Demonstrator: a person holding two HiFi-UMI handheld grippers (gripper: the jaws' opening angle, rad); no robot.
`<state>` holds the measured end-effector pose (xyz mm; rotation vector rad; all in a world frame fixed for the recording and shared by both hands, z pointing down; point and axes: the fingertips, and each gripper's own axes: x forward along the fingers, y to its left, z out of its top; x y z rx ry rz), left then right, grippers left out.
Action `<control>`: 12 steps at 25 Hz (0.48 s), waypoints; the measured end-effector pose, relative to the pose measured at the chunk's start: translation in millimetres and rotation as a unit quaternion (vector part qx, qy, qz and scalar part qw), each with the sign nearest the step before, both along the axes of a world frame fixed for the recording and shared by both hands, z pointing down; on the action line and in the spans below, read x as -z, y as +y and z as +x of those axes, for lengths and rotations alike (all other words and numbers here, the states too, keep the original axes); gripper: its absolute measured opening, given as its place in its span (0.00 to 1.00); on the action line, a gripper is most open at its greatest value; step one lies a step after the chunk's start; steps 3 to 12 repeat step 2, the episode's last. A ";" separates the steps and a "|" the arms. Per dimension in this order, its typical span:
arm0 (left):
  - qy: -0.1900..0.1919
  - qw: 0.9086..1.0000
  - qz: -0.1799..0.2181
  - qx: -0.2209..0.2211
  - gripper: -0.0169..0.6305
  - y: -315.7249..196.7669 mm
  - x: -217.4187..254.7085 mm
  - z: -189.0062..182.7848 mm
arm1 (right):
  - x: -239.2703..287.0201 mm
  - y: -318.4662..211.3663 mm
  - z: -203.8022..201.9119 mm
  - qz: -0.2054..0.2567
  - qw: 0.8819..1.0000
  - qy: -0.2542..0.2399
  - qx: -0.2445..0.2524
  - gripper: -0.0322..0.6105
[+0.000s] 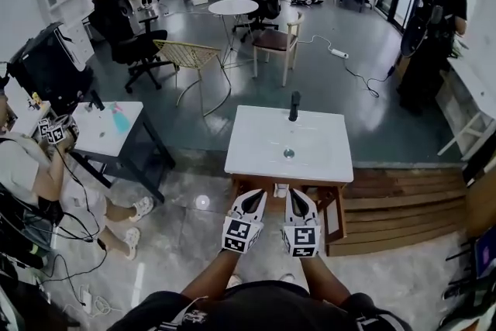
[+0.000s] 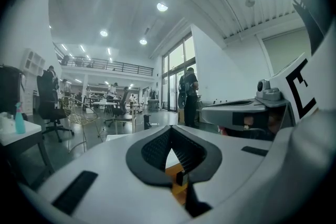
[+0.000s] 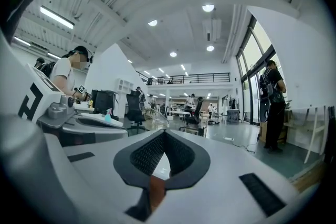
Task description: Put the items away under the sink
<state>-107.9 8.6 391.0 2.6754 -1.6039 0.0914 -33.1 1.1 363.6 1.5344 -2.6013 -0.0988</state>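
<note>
- Jaws pressed together on both sides: the left gripper (image 2: 169, 131) and the right gripper (image 3: 164, 136) each close on nothing and are held level, side by side.
- Far left of the jaws, a teal spray bottle (image 1: 120, 119) stands on a white worktop (image 1: 97, 137). It is the only likely item I can pick out, and it is well apart from the sink (image 1: 263, 147). Reaching for it with the jaws shut would knock it over, so they must spread first.
- Left of the jaws and lower, a seated person (image 1: 31, 174) and loose cables (image 1: 74, 275) lie on that route. A swing that way could snag or bump them.
- Just ahead of the jaws is the sink's front edge, with the wooden cabinet (image 1: 333, 205) below it. Going in level at this height risks hitting the rim rather than entering the space underneath, so the approach should drop first.
- Between the two grippers, a small pale thing (image 1: 280, 188) shows under the rim. I cannot tell what it is, and it could be nudged.
- Right of the jaws, wooden steps (image 1: 395, 198) crowd the cabinet's side and leave little room for the right gripper to swing.
</note>
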 end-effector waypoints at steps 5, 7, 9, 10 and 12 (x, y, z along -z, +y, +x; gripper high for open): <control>0.001 1.000 0.000 0.001 0.04 4.2 2.5 -2.8 | 3.1 3.6 -2.3 0.004 1.000 -0.002 -0.001 0.09; 0.001 1.000 0.000 0.001 0.04 4.2 2.5 -2.8 | 3.1 3.6 -2.3 0.004 1.000 -0.002 -0.001 0.09; 0.001 1.000 0.000 0.001 0.04 4.2 2.5 -2.8 | 3.1 3.6 -2.3 0.004 1.000 -0.002 -0.001 0.09; 0.001 1.000 0.000 0.001 0.04 4.2 2.5 -2.8 | 3.1 3.6 -2.3 0.004 1.000 -0.002 -0.001 0.09; 0.001 1.000 0.000 0.001 0.04 4.2 2.5 -2.8 | 3.1 3.6 -2.3 0.004 1.000 -0.002 -0.001 0.09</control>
